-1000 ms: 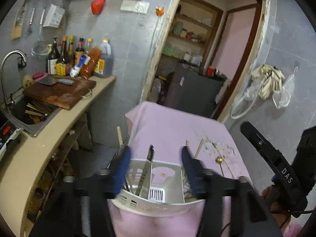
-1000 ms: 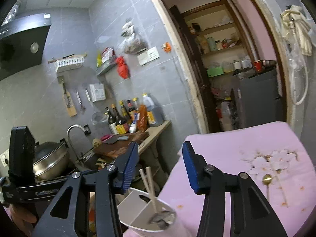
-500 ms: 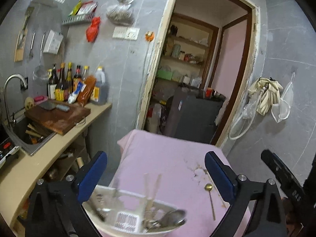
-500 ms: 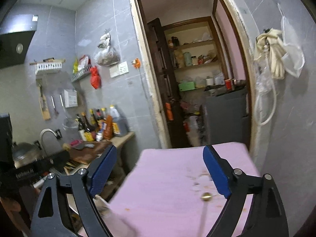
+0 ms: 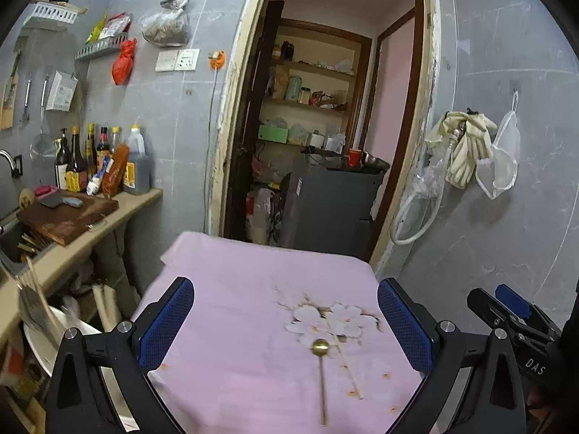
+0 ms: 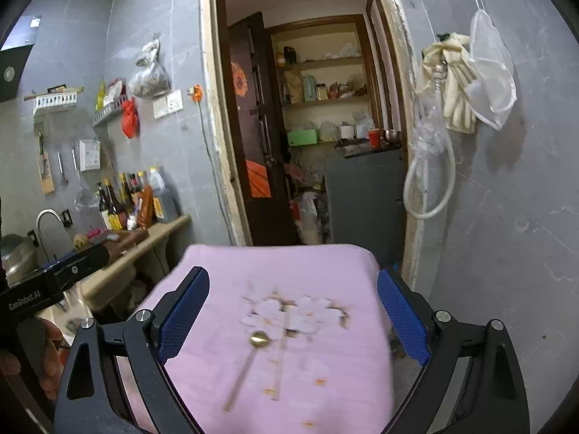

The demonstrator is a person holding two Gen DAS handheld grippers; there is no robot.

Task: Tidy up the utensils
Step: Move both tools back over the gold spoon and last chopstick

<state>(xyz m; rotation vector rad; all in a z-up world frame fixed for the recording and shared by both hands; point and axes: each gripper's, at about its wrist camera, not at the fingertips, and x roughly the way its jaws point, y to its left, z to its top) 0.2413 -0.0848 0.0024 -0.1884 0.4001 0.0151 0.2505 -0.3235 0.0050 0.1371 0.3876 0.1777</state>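
spoon (image 5: 320, 348) on cloth (image 5: 235, 289), holder (image 5: 39, 340) at left

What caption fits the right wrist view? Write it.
Open right tool, its jaws opening, above a small gold metal spoon lying on the pink floral cloth.

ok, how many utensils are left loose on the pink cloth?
1: a gold spoon lying on the pink cloth beside the flower print, bowl pointing toward the doorway. The cloth's near edge is hidden behind the claws.
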